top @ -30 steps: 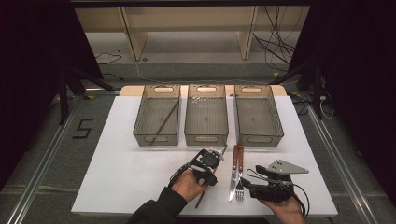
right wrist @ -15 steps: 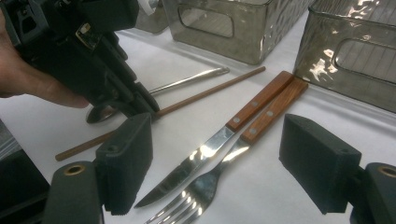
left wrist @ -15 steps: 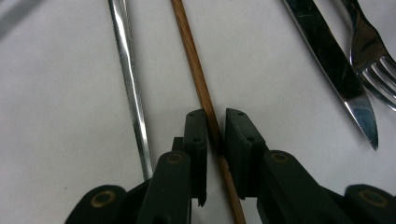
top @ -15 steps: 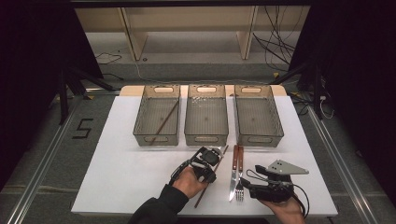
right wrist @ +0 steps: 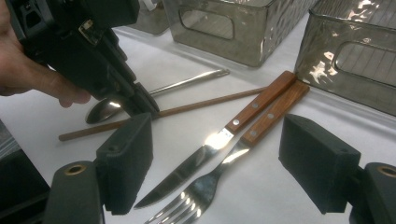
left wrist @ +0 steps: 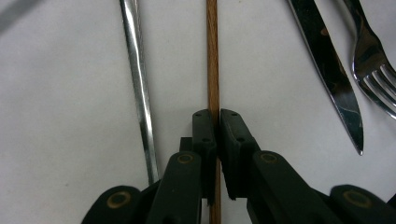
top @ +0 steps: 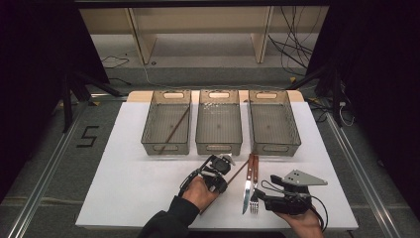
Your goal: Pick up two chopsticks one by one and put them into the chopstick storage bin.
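Fingers [left wrist: 205, 135] of the left gripper [left wrist: 214, 122] have just closed, pinching the chopstick [left wrist: 212, 56] flat on the table [top: 124, 193], ready for lifting. Right gripper [right wrist: 224, 158] idles spread above knife [right wrist: 187, 168] and fork [right wrist: 201, 191].

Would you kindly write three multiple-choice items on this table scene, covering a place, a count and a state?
1. Where does the knife lie?
A. in the middle bin
B. beside the fork
C. under the spoon

2. How many bins stand in the row?
A. two
B. three
C. four

3. How do the left gripper jaws stand?
A. shut on the wooden chopstick
B. wide open
C. shut on the fork

Answers: 1 B, their wooden handles lie side by side; 2 B, three grey bins in the high view; 3 A, the pads press the stick.
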A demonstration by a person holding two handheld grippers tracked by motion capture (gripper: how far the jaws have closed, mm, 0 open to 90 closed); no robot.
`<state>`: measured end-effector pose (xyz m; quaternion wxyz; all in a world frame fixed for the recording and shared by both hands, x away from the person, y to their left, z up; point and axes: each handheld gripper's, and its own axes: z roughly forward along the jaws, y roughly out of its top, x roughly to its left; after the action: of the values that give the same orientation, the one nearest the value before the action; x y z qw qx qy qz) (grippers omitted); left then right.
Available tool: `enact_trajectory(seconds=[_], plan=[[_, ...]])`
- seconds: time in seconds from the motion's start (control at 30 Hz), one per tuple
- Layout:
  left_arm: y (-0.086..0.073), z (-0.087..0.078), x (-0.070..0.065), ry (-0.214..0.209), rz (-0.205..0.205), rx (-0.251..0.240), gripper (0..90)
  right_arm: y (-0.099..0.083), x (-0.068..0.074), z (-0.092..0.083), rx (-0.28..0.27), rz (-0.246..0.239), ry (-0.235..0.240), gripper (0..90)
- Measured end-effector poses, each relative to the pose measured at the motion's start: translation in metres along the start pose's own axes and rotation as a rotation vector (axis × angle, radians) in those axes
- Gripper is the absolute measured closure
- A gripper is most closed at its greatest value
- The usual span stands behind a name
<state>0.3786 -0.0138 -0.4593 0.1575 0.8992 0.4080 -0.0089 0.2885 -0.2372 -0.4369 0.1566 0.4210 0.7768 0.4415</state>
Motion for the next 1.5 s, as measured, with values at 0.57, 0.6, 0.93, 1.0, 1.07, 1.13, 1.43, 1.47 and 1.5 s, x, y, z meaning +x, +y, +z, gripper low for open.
enact_trajectory(seconds=[0.57,0.6,0.93,1.0,1.07,1.13,1.43,1.47,1.5], plan=[[-0.001,-0.017,0.012,0.027,0.0,-0.049,84.9,0.0,0.0,0.001,-0.002,-0.002,0.006,26.6],[-0.002,-0.02,0.012,0.027,0.001,-0.056,84.8,0.0,0.0,0.001,-0.003,-0.002,0.007,26.6],[-0.01,-0.062,0.015,-0.019,0.029,-0.161,84.8,0.0,0.0,0.0,-0.006,-0.003,0.008,26.5],[-0.012,-0.075,0.018,-0.024,0.033,-0.192,84.8,0.0,0.0,0.0,-0.011,-0.004,0.009,26.4],[-0.014,-0.087,0.022,-0.022,0.039,-0.224,84.8,0.0,0.0,0.0,-0.013,-0.004,0.01,26.2],[-0.016,-0.1,0.03,-0.02,0.027,-0.263,84.8,0.0,0.001,-0.001,-0.018,-0.004,0.011,26.1],[-0.021,-0.136,0.078,0.033,-0.052,-0.374,84.8,0.001,0.0,-0.002,-0.035,-0.001,0.014,25.9],[-0.02,-0.138,0.083,0.038,-0.057,-0.382,84.7,0.001,0.0,-0.002,-0.035,-0.001,0.015,25.9],[-0.02,-0.142,0.092,0.046,-0.067,-0.394,84.8,0.001,0.0,-0.002,-0.034,-0.001,0.015,25.9]])
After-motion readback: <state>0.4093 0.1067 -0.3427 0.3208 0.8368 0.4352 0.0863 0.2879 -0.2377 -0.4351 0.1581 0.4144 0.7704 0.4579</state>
